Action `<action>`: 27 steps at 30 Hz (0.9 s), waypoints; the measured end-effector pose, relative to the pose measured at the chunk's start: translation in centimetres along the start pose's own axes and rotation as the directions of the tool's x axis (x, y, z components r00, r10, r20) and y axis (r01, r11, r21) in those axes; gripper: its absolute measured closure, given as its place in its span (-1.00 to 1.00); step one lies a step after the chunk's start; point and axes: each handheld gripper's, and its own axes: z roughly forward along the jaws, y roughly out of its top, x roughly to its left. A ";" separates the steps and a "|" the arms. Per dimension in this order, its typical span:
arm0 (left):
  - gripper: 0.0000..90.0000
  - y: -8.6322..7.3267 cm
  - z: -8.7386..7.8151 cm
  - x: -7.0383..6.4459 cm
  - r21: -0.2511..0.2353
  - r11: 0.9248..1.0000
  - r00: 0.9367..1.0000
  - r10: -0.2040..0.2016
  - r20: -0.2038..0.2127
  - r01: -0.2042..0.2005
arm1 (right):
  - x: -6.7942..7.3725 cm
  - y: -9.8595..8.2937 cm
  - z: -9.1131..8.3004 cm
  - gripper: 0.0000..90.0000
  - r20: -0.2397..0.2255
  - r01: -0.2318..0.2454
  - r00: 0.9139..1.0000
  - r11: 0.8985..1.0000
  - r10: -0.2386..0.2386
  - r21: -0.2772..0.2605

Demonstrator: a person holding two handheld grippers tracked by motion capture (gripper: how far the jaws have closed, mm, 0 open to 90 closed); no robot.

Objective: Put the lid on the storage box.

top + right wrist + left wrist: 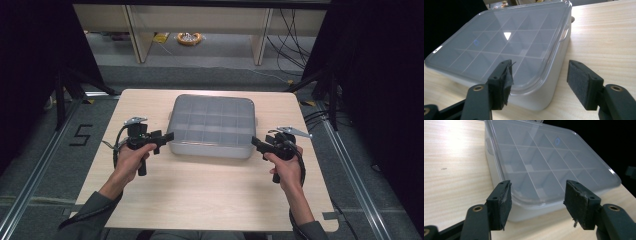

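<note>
Translucent plastic organiser box point(212, 126) is sat near the middle of the wooden table point(200, 195), slightly toward the far edge, lid closed. A grid of dividers is seen through the clear lid point(544, 162); compartments look empty as far as can be told. A small side latch point(564, 33) is visible on one short wall.

Left gripper point(169, 136) is held at the box's near-left corner, jaws apart, nothing clamped. In the left gripper view the pads point(505, 200) are spread either side of that corner, with the lid edge between them; contact cannot be confirmed. Worn, frayed padding is seen on both pads.

Right gripper point(256, 142) is held at the near-right corner, jaws likewise apart, nothing gripped. In the right gripper view one pad point(506, 80) sits over the lid's corner, the other point(580, 81) is out over bare table beside the box wall.

Each gripper is held by a hand, left hand point(131, 160) and right hand point(287, 167), forearms entering from the near edge. Cables are trailed from both grippers.

Beyond the table: grey floor, a tape mark "5" point(81, 135), desk legs point(137, 35), a yellow roll point(189, 38).
</note>
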 end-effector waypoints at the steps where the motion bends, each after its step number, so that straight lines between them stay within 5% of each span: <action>1: -0.15 -0.7 -0.3 -0.1 -0.002 1.000 1.000 -0.007 0.020 0.007 | 0.2 -0.3 -0.2 -0.17 -0.012 0.008 1.000 1.000 -0.008 -0.019; 3: -0.15 -1.1 -0.4 -0.2 -0.009 1.000 1.000 -0.008 0.030 0.008 | 0.2 -0.4 -0.5 -0.18 -0.002 0.023 1.000 1.000 -0.023 -0.006; 7: -0.16 -2.7 -1.0 -0.3 0.018 1.000 0.999 -0.005 0.042 0.005 | 0.9 -1.1 -1.2 -0.19 -0.012 -0.039 0.999 0.999 0.039 0.004; 8: -0.16 -3.0 -1.1 -0.4 0.025 1.000 0.999 0.013 0.036 -0.014 | 0.5 -1.2 -1.2 -0.20 -0.028 0.008 1.000 1.000 -0.008 -0.007; 11: -0.16 -3.7 -1.6 -0.6 0.030 0.999 0.999 0.027 0.029 -0.027 | 1.1 -1.7 -1.5 -0.22 -0.037 -0.018 0.999 1.000 0.019 0.016; 12: -0.17 -3.8 -1.7 -0.6 0.034 0.999 0.999 0.035 0.034 -0.036 | 0.9 -1.8 -1.4 -0.24 -0.034 0.023 0.999 1.000 -0.022 0.007; 22: -0.32 -5.8 -2.5 -2.1 0.055 0.994 0.993 0.087 0.074 -0.092 | 1.5 -2.9 -2.5 -0.36 -0.066 0.023 0.998 0.999 -0.020 0.043; 23: -0.33 -6.0 -2.6 -2.1 0.051 0.994 0.992 0.090 0.085 -0.094 | 1.9 -3.1 -2.6 -0.37 -0.065 -0.014 0.998 0.999 0.017 0.040; 24: -0.35 -6.2 -2.8 -2.2 0.052 0.994 0.992 0.089 0.090 -0.094 | 1.6 -3.2 -2.7 -0.38 -0.072 0.025 0.997 0.999 -0.022 0.031; 27: -0.35 -6.6 -3.4 -2.3 0.060 0.993 0.990 0.099 0.101 -0.105 | 1.8 -3.4 -2.9 -0.40 -0.073 0.025 0.997 0.999 -0.022 0.038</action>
